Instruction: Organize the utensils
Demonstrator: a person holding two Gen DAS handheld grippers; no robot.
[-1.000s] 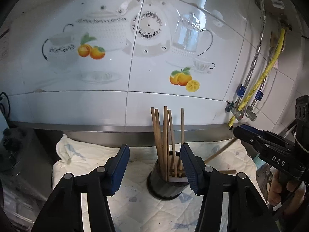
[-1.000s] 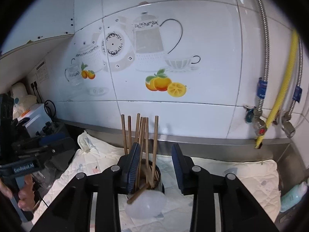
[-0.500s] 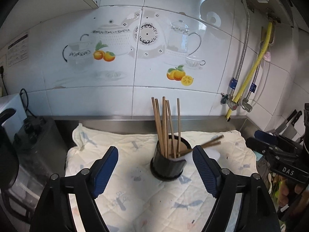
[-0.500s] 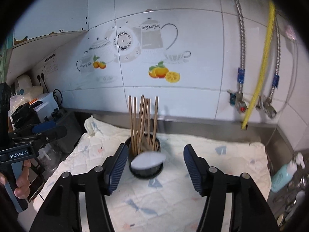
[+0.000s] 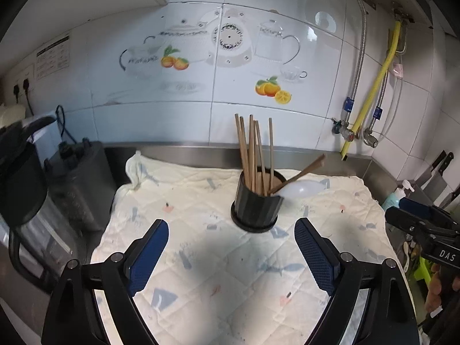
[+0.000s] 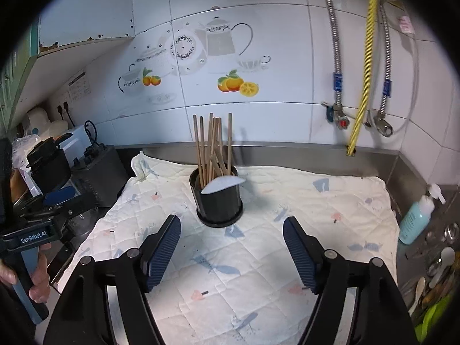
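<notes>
A black ribbed utensil holder (image 5: 254, 208) stands on the white quilted cloth (image 5: 218, 273); it also shows in the right wrist view (image 6: 220, 202). Several wooden chopsticks (image 5: 253, 152) stand upright in it. A white spoon (image 5: 300, 189) with a wooden handle leans out of its rim; its bowl shows in the right wrist view (image 6: 221, 184). My left gripper (image 5: 231, 254) is open and empty, well back from the holder. My right gripper (image 6: 231, 248) is open and empty too, also short of the holder.
A dark appliance (image 5: 77, 178) stands at the cloth's left edge. A blue soap bottle (image 6: 415, 215) and loose spoons (image 6: 440, 261) sit by the sink at the right. Pipes and a yellow hose (image 6: 363, 66) run down the tiled wall. Knives (image 5: 437, 169) hang at right.
Both grippers have pulled back from the holder and opened wider. The spoon now rests in the holder, free of the right gripper's fingers.
</notes>
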